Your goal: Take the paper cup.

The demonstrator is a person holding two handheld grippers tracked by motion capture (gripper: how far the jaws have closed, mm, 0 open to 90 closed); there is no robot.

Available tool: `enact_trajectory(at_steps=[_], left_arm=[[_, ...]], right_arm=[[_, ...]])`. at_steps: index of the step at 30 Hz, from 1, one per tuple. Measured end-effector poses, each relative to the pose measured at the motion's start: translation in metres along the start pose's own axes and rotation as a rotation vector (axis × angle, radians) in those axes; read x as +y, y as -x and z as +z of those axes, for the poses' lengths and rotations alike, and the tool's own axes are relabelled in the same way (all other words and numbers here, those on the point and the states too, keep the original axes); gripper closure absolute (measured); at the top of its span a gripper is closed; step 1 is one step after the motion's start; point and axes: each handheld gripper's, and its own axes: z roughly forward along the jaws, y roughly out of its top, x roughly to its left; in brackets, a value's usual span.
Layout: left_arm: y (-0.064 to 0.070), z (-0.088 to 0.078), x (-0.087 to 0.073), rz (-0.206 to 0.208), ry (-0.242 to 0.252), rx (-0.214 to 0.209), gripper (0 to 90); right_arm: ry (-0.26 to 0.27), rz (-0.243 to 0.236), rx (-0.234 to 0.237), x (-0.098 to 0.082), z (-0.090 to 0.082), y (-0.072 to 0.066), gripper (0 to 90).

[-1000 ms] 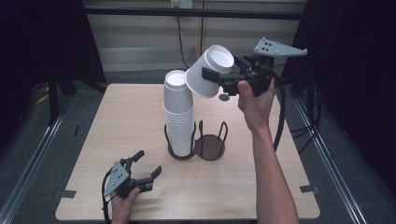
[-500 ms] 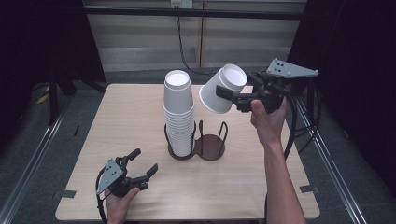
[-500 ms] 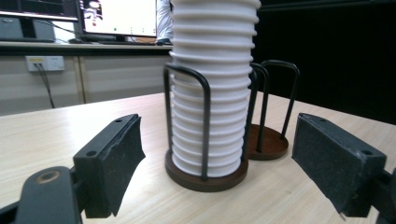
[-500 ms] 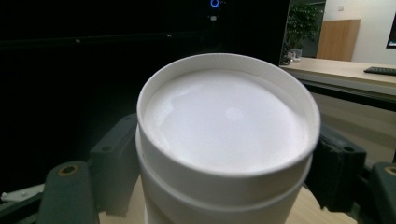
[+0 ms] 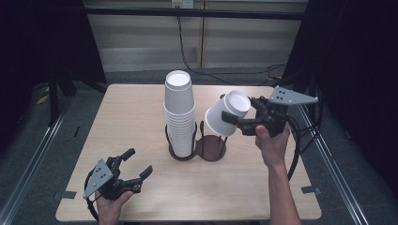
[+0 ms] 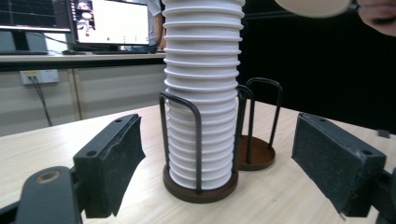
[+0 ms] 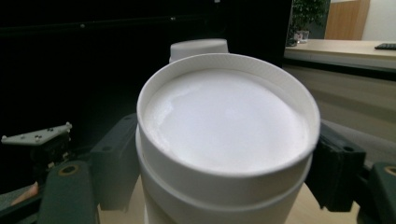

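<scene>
While the left hand-held gripper (image 5: 133, 171) rests low at the near left corner of the table (image 5: 141, 112), its jaws stand apart with nothing between them. It points toward the holders, which reads as a waiting pose. In the left gripper view the cup stack (image 6: 201, 93) stands straight ahead of those jaws. It sits inside a dark wire holder (image 6: 198, 186) whose upright loops keep the column from toppling.

Just beyond and beside that holder sits a second, empty holder (image 5: 212, 147), touching or nearly touching the first.

The right hand-held gripper (image 5: 234, 123) is raised above the table, to the right of the stack. It clamps a single white paper cup (image 5: 226, 115) by its sides. In the right gripper view both pads press the cup wall, closed base toward the camera. The cup is tilted, mouth down and to the left, and hangs just above the empty holder. Judgement: the tilt likely serves to bring the mouth round and down so the cup seats upside-down in that holder, matching the stack.

Farther off, a black cable (image 5: 187, 56) runs down the back wall.
</scene>
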Motion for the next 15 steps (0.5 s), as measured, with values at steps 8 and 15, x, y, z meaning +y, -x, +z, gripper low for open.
enact_trajectory(at_steps=[8, 15], left_arm=[[-0.003, -0.001, 0.004, -0.006, -0.003, -0.015, 16.0], [0.012, 0.013, 0.009, 0.016, -0.025, -0.118, 16.3]], right_arm=[[-0.021, 0.011, 0.022, -0.035, -0.001, -0.019, 22.7], [-0.067, 0.026, 0.047, -0.07, 0.006, -0.035, 22.8]])
